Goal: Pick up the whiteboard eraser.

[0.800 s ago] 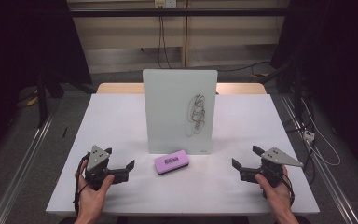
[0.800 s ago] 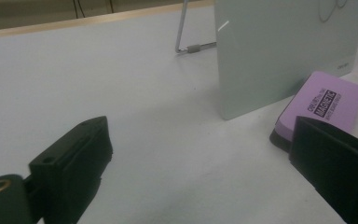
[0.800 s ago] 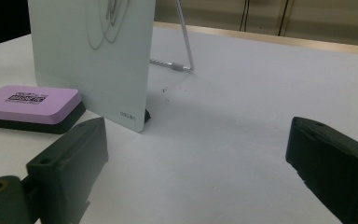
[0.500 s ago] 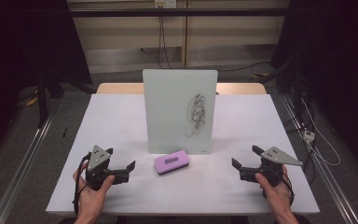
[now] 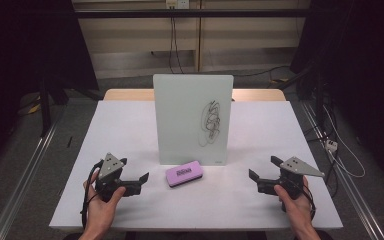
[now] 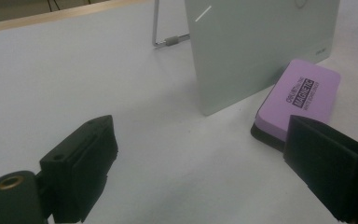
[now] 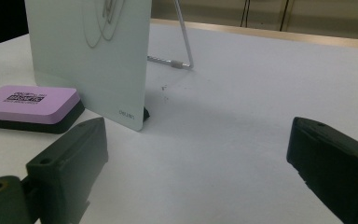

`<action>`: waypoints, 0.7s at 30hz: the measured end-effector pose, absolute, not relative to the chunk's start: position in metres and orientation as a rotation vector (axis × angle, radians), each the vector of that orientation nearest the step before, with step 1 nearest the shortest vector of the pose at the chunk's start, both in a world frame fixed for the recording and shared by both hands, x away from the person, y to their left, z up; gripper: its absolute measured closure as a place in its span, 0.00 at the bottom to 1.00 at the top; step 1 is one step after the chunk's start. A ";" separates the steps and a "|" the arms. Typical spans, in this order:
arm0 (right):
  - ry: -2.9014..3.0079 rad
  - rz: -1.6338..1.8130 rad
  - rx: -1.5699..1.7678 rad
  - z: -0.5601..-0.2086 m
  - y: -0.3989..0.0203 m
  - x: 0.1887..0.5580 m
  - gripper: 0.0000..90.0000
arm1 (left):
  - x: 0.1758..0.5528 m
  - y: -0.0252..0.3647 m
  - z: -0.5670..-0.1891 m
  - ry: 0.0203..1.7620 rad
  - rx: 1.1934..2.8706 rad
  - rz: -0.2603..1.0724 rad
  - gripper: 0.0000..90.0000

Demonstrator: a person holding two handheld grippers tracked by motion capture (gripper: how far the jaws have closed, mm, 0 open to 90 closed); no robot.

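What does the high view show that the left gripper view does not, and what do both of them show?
High view alone: the black scribble drawn on the whiteboard, the person's two hands, the right hand-held gripper, and the floor and cables around the table.

Left gripper view alone: the board's wire stand behind it, and the word MAGNETIC printed on the purple eraser, readable up close.

Both: the upright whiteboard, the eraser lying just in front of it, the white table, and the left hand-held gripper with jaws open and nothing between them.

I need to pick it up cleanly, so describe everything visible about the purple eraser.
The purple eraser is a flat, rounded-corner block with a lilac top, black printed lettering and a dark felt-like underside. It lies flat on the white table, just in front of the upright whiteboard, at a slight angle. Neither tool touches it.
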State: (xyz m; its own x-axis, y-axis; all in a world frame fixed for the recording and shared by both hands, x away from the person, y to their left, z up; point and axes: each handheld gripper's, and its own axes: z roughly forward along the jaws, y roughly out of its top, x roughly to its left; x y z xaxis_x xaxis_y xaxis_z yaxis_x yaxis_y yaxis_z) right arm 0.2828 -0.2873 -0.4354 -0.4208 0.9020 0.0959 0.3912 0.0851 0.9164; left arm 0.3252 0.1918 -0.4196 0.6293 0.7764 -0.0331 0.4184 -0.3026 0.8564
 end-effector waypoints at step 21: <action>1.874 1.325 1.269 -0.436 -0.285 0.287 0.06 | 0.346 0.166 -0.412 0.865 2.055 0.348 0.10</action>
